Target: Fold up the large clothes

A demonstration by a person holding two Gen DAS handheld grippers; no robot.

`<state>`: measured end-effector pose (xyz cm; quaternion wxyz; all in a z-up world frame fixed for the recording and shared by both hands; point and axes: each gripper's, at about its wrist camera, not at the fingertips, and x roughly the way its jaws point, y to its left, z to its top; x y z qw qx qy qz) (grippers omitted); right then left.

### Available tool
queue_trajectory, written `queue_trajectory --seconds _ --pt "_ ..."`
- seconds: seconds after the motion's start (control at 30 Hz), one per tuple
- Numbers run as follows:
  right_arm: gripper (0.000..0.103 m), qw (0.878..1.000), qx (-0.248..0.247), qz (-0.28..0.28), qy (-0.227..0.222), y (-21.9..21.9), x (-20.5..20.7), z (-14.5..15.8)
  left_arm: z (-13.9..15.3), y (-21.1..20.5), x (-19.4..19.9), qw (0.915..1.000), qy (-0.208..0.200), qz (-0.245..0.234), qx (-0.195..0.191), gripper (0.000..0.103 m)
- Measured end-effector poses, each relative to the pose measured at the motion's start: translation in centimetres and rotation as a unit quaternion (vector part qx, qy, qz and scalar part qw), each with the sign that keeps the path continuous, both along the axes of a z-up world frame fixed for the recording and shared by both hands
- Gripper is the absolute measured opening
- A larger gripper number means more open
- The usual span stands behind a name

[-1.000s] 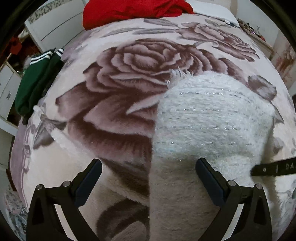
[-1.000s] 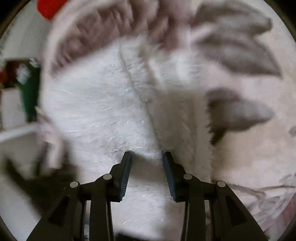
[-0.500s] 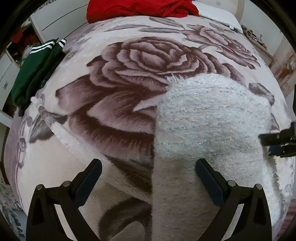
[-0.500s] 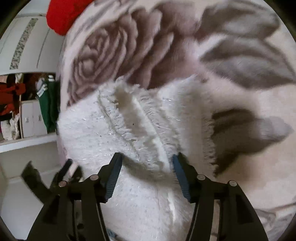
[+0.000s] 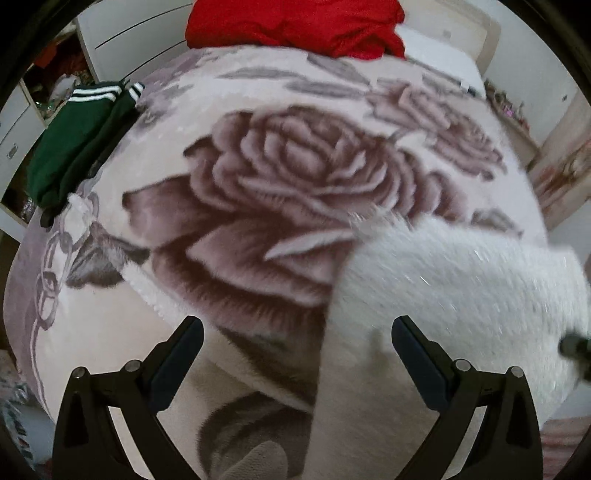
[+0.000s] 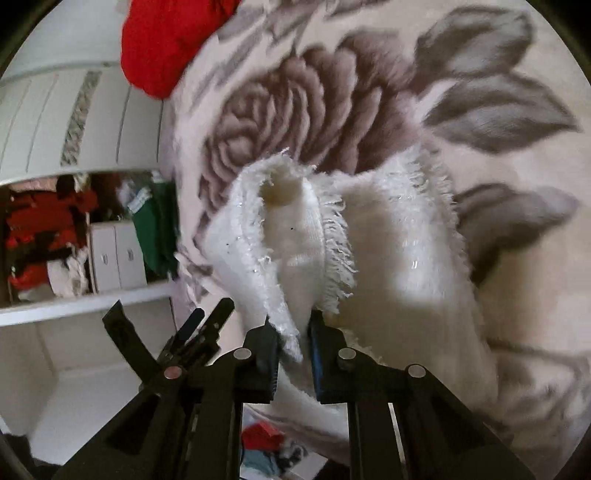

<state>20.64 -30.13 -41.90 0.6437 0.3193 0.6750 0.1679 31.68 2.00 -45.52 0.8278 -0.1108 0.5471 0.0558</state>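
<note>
Left wrist view: left gripper (image 5: 297, 343) spread wide and holding nothing, same as a second ago. It hangs over the rose-print blanket (image 5: 258, 206), straddling the left edge of the white fuzzy sweater (image 5: 454, 291). The sweater has slid toward the lower right of this view and is now motion-blurred, so it's being pulled. A dark blurred shape at the right edge is probably the right gripper, hard to be sure. Red garment (image 5: 295, 26) at the head of the bed and green striped garment (image 5: 74, 140) on the left have not moved.

Right wrist view: right gripper (image 6: 293, 345) was parted half a second ago and is now pinched on the sweater's (image 6: 388, 236) fringed edge, with a fold of knit bunched up between the pads. The left gripper's (image 6: 168, 326) open fingers show at the lower left.

Meaning: grasp secured and a fold-over of the edge looks under way. Left still needs its own grip or a hold-down.
</note>
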Motion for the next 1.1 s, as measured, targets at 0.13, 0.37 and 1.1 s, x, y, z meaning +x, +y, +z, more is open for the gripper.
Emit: queue_trajectory --seconds 0.13,0.37,1.1 --pt "0.014 0.999 -0.018 -0.052 0.0 -4.7 -2.1 4.0 0.8 -3.1 1.7 0.9991 -0.007 -0.041 0.009 0.103" --pt "0.014 0.981 -0.177 -0.037 0.068 -8.6 -0.4 -5.1 -3.7 -8.1 3.4 0.9904 0.014 -0.127 0.054 0.103" --pt "0.034 0.981 -0.127 0.104 0.101 3.1 2.3 -7.1 -5.9 -6.0 2.9 0.9921 0.013 -0.111 0.056 0.103"
